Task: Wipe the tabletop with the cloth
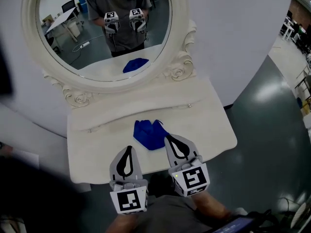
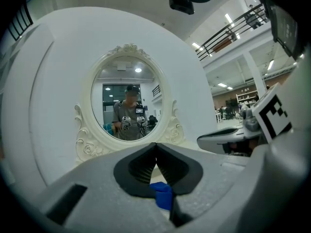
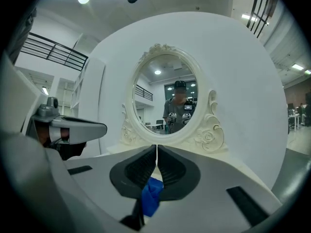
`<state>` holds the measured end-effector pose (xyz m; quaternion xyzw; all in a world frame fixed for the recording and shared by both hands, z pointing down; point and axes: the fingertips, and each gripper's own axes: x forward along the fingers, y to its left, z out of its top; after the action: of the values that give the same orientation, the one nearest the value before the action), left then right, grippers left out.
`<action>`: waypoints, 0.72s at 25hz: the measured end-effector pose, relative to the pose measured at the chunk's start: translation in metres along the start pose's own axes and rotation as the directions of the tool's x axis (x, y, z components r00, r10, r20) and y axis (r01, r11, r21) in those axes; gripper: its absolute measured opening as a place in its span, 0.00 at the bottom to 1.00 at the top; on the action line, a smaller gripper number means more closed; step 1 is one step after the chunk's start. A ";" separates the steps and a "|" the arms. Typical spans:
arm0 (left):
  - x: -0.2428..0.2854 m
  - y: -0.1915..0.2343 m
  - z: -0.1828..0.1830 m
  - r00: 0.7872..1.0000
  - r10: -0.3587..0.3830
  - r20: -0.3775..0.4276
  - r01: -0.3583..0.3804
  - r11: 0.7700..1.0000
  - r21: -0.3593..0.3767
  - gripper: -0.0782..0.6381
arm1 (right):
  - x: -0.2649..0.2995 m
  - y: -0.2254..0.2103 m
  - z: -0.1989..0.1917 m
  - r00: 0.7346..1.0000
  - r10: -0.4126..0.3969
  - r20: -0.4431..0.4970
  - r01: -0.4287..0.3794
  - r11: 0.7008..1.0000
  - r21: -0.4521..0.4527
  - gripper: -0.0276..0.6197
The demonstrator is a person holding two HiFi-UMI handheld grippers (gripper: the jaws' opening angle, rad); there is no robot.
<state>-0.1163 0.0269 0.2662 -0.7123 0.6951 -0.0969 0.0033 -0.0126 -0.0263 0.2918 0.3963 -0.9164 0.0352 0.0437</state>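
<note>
Your left hand-held gripper [image 1: 129, 148] and right hand-held gripper [image 1: 168, 138] are closed and empty; the cloth [image 1: 149, 134] at twelve o'clock looks soft and light, so pinch a raised fold.

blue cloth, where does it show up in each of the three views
Head view: the crumpled blue cloth lies mid-frame on the white tabletop.
Left gripper view: low centre, a blue patch of it shows beneath the closed jaws.
Right gripper view: low centre again, beneath the closed jaws.
Shared landmark: the oval white-framed mirror.
</note>
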 end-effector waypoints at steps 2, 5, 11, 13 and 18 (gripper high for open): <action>0.007 0.007 -0.004 1.000 0.017 -0.008 -0.017 1.000 -0.013 0.13 | 0.011 -0.001 -0.002 1.000 0.008 -0.024 -0.008 1.000 -0.003 0.07; 0.020 0.016 -0.011 0.999 0.028 -0.024 -0.028 0.999 -0.022 0.13 | 0.028 -0.002 -0.008 0.998 0.029 -0.048 -0.029 1.000 -0.008 0.07; 0.060 0.032 -0.029 0.998 0.020 -0.060 -0.021 1.000 -0.020 0.13 | 0.072 -0.010 -0.030 0.994 0.054 -0.098 -0.055 0.998 -0.003 0.07; 0.074 0.037 -0.039 0.997 0.011 -0.080 -0.014 0.999 -0.038 0.13 | 0.086 -0.011 -0.043 0.989 0.067 -0.134 -0.066 0.998 0.009 0.07; 0.103 0.044 -0.072 0.988 -0.021 -0.155 0.009 0.997 -0.077 0.13 | 0.116 -0.008 -0.082 0.967 0.115 -0.229 -0.107 0.993 0.049 0.25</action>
<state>-0.1684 -0.0675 0.3446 -0.7073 0.6912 -0.1257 -0.0790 -0.0816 -0.1076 0.3862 0.3384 -0.9250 0.1002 0.1407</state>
